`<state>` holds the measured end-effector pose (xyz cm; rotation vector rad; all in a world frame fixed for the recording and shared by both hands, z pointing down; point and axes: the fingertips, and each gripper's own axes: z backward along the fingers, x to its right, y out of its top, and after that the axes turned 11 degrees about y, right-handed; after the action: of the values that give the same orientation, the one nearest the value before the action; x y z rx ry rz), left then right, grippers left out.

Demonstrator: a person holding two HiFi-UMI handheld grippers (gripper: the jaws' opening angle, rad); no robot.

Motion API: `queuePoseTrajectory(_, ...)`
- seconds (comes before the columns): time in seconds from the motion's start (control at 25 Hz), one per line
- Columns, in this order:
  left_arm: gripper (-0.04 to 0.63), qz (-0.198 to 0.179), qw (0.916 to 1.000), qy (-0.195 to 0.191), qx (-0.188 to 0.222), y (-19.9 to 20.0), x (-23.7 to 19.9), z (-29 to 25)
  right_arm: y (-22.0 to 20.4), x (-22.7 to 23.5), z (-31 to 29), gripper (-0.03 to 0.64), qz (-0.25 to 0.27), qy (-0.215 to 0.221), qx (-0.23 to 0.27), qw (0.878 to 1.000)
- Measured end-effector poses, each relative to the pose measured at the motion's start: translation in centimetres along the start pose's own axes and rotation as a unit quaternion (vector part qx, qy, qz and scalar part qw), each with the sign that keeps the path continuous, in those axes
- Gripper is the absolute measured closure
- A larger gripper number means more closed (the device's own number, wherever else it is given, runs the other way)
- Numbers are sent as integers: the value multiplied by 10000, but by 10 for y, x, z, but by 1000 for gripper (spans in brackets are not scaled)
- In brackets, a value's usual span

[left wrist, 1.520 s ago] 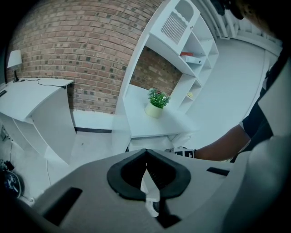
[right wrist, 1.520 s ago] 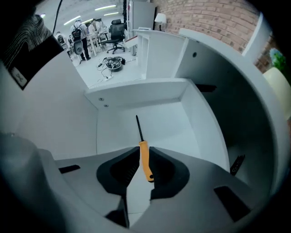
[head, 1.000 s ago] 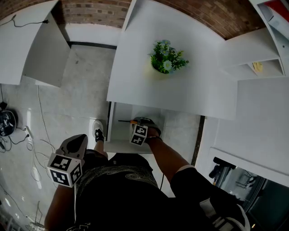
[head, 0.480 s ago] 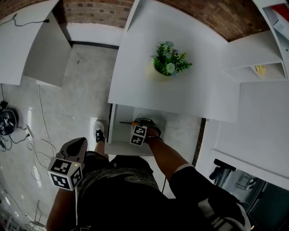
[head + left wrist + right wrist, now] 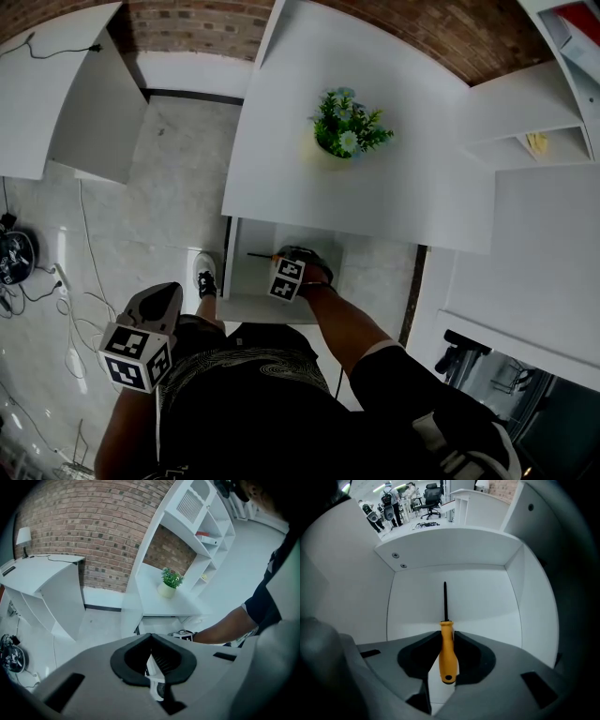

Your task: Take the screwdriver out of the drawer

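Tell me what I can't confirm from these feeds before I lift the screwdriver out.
- Right gripper view: whether the screwdriver, clamped in the right gripper, rests on the drawer floor; its tip is too small.
- Head view: the right gripper covers the handle.
- Left gripper view: the body of the left gripper hides the drawer's inside.

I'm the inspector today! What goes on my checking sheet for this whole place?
Surface: white desk, only a potted plant on it.
Job's things: orange-handled screwdriver inside the open drawer.
Clutter: nothing seen besides the plant.
Grippers: right gripper shut on the screwdriver handle; left gripper shut, empty, held off to the side.
Cables: loose cables on the floor at left.
Surroundings: brick wall, white shelves.
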<state>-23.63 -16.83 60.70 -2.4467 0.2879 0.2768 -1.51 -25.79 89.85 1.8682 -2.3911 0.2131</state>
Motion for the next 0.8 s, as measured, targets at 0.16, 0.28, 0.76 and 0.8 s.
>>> queuePoseTrajectory(0.16, 577, -49, 9999, -69, 71, 6, 8, -2, -4, -2, 9, 526, -314, 34, 164, 9994)
queuePoseTrajectory(0.28, 577, -97, 9998, -140, 132, 10, 15, -3, -9, -4, 16, 526, -571, 79, 282, 9979)
queuePoseTrajectory(0.76, 577, -254, 9975, -376, 535, 32, 48, 1, -6, -16, 70, 529, -1202, 5, 1038, 9873)
queuePoseTrajectory(0.8, 577, -274, 9973, -397, 561, 34, 51, 1, -5, -17, 76, 529, -1238, -25, 1106, 9861)
